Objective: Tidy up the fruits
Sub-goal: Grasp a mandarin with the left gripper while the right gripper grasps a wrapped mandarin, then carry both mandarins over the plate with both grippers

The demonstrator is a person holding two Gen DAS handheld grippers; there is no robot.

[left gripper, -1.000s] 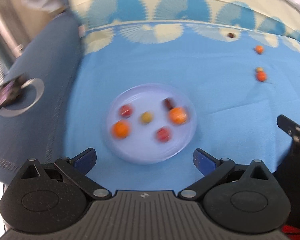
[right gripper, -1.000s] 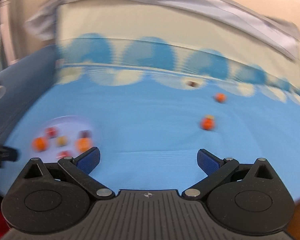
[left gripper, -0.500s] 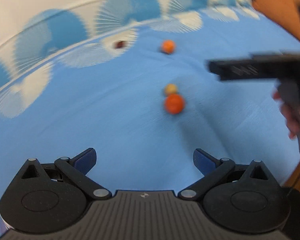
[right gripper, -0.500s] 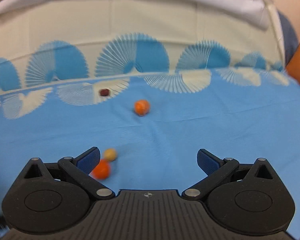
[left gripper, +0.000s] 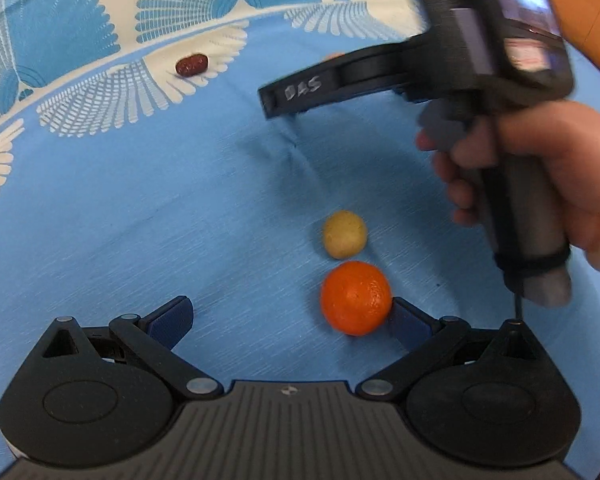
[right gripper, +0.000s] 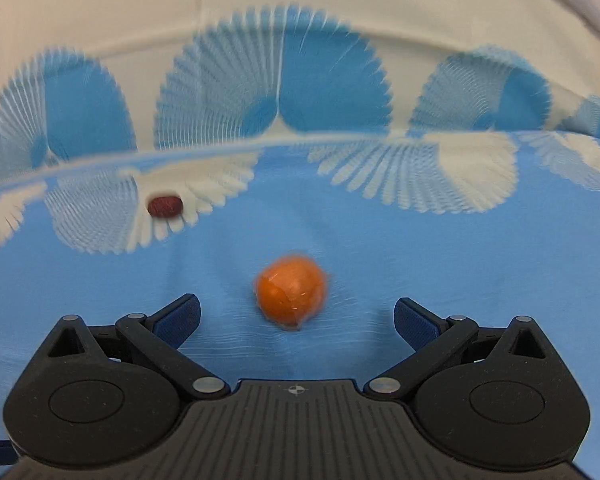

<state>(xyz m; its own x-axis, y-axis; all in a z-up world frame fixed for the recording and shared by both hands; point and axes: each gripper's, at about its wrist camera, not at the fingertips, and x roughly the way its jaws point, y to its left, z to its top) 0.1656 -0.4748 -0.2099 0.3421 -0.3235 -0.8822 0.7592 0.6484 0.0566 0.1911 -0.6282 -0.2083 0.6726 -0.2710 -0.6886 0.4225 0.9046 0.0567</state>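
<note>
On the blue cloth (left gripper: pixel 140 208), far to the left and near the white fan pattern, lies a small dark red fruit (left gripper: pixel 191 65). The left gripper (left gripper: pixel 290 322) hangs low over the cloth with its two blue fingers wide apart and nothing between them. A little yellow fruit (left gripper: pixel 345 234) sits just past an orange (left gripper: pixel 355 298), very close to it. The orange lies right beside the left gripper's right finger (left gripper: pixel 408 320); whether they touch is hard to tell. To the right, a hand (left gripper: pixel 540 176) holds the handle of the right gripper (right gripper: pixel 296 316). In the right wrist view its blue fingers are also wide apart, and a second orange fruit (right gripper: pixel 290 294) lies on the cloth between them, a bit farther out than the tips. It looks blurry. The dark red fruit (right gripper: pixel 165 206) is well off to its left.
</note>
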